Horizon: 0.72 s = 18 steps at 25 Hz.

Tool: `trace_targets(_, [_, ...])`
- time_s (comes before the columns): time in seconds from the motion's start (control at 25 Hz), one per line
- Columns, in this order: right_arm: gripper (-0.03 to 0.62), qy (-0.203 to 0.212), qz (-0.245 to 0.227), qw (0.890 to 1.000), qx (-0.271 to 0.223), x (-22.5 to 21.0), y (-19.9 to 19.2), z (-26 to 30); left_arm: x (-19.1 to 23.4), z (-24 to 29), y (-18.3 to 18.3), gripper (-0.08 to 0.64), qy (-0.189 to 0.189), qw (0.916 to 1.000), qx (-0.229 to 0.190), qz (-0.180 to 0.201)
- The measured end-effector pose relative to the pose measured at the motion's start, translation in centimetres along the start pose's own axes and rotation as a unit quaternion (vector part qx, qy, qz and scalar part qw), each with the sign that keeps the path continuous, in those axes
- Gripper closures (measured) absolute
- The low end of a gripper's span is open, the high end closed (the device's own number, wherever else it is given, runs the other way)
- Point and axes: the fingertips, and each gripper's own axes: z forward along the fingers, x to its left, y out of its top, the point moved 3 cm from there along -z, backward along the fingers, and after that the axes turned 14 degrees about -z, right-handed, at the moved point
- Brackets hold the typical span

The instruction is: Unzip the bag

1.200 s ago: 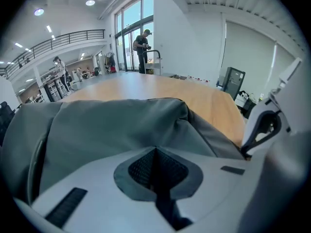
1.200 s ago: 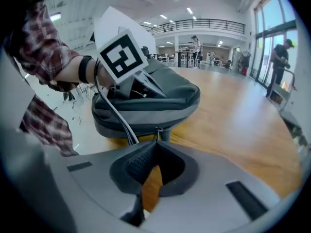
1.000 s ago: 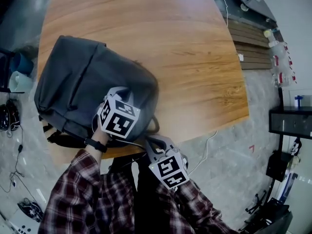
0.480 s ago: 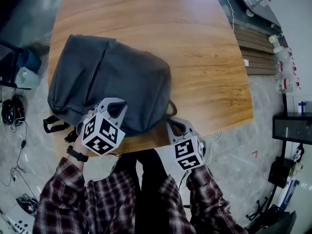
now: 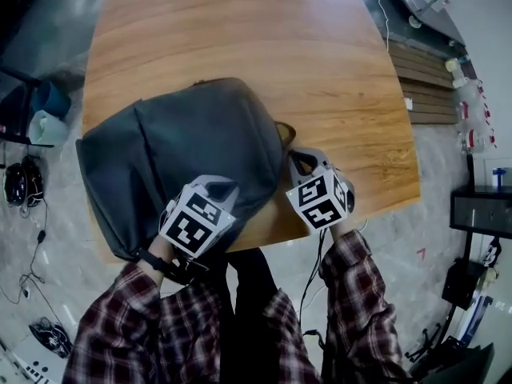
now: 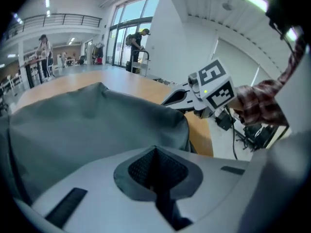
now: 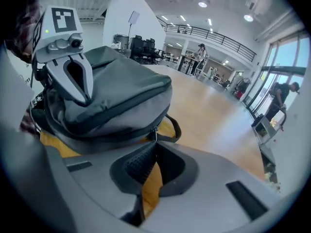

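A grey backpack (image 5: 200, 134) lies flat on the wooden table (image 5: 240, 30), its near corner over the table's front edge. My left gripper (image 5: 218, 184) is shut at the backpack's near side, its jaws pinched on the grey fabric (image 6: 87, 125). My right gripper (image 5: 298, 157) sits at the end of the bag with the carry handle (image 5: 284, 130). In the right gripper view the jaws (image 7: 153, 143) meet at their tips on the small metal zipper pull (image 7: 152, 132), beside the handle loop (image 7: 172, 127). The zip line looks closed.
The table's front edge runs right under both grippers. Floor with cables and small gear (image 5: 16, 186) lies to the left, and a slatted bench (image 5: 416, 86) to the right. People stand far off in both gripper views.
The backpack has swung round and slid toward the front edge. My right gripper has come up from below the table edge to the bag's handle end. The left has shifted along the near side.
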Motion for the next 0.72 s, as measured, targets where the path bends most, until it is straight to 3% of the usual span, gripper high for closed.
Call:
trace_targets(0.12, [0.581,0.006,0.045,0.999,-0.008,-0.3,-0.1,0.1,0.4,0.7,1.1,0.552,-0.02,0.9988,0.007,-0.045])
trace_targets(0.28, [0.581,0.011,0.093,0.995,-0.016,1.3,-0.6,-1.1,0.8,0.8,1.8,0.552,-0.003,0.9985,-0.016,-0.053])
trace_targets(0.52, [0.581,0.029,0.135,0.99,-0.028,5.9,-0.3,-4.4,1.7,1.5,2.5,0.552,0.003,0.9967,-0.019,-0.079])
trace_targets(0.72, [0.58,0.063,0.2,0.976,-0.058,11.5,1.6,-6.2,2.0,2.3,3.8,0.552,0.0,0.9943,-0.022,-0.104])
